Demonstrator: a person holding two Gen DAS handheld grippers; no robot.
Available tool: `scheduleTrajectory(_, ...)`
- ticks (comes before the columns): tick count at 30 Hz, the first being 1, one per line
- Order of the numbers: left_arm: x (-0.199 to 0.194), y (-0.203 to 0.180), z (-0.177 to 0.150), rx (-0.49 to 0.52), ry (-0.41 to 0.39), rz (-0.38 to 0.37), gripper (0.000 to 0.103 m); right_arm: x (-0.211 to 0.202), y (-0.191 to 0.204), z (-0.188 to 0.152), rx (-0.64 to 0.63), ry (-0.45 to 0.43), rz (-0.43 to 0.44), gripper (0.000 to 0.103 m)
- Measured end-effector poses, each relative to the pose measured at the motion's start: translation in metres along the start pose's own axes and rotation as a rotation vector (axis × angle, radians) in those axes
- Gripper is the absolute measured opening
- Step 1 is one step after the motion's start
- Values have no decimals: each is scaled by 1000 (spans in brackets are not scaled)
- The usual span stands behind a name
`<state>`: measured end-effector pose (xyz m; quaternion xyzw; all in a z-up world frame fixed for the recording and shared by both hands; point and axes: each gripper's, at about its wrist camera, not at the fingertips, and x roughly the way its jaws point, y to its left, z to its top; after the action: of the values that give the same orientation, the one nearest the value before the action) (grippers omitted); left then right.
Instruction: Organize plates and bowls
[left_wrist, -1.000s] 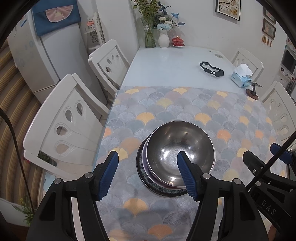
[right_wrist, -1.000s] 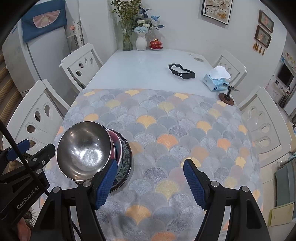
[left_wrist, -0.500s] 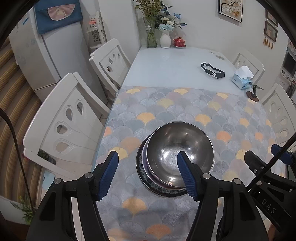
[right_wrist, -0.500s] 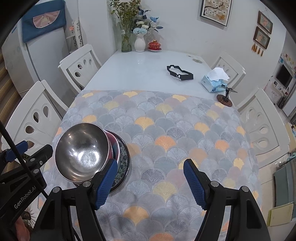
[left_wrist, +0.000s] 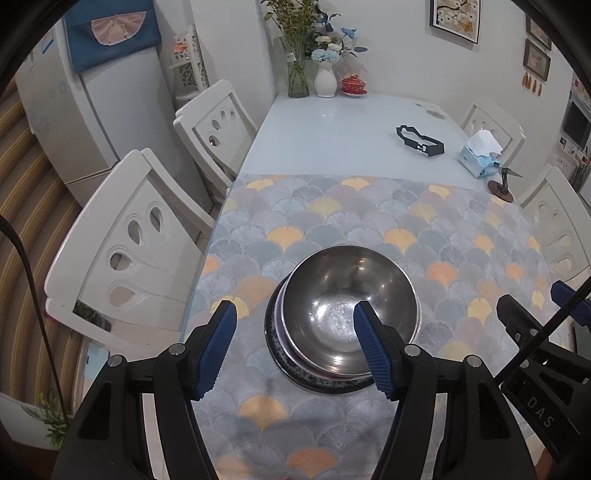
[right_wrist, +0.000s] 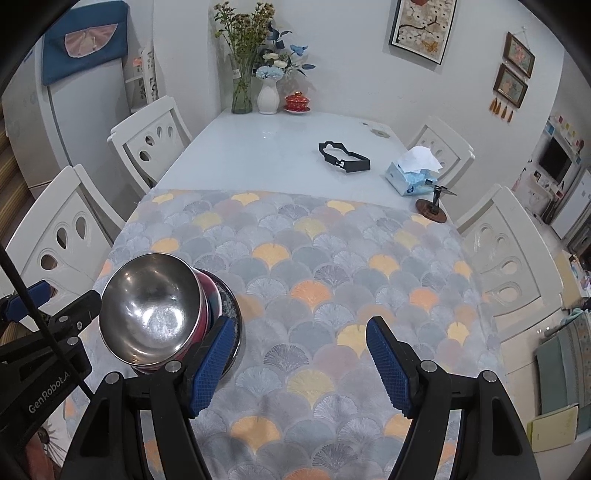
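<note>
Nothing has shifted: steel bowl (left_wrist: 351, 310) sits nested on the plate (left_wrist: 275, 343) ahead of both grippers — left gripper (left_wrist: 295, 349) and right gripper (right_wrist: 299, 365) gape empty, so stacking looks finished.

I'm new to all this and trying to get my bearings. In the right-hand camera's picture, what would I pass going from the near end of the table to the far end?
Steel bowl stacked on a dark plate → black strap → white vase and red lidded cup against the wall.
</note>
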<state>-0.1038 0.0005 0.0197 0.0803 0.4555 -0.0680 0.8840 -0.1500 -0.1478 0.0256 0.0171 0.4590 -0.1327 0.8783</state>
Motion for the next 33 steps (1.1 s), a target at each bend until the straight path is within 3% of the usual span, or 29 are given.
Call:
scheduleTrajectory(17, -13, -33, 11, -35, -13, 29, 64, -9, -34, 11, -23, -16, 36, 72)
scheduleTrajectory(33, -13, -81, 7, -58, 27, 39, 64, 4, -82, 12, -42, 34, 70, 72)
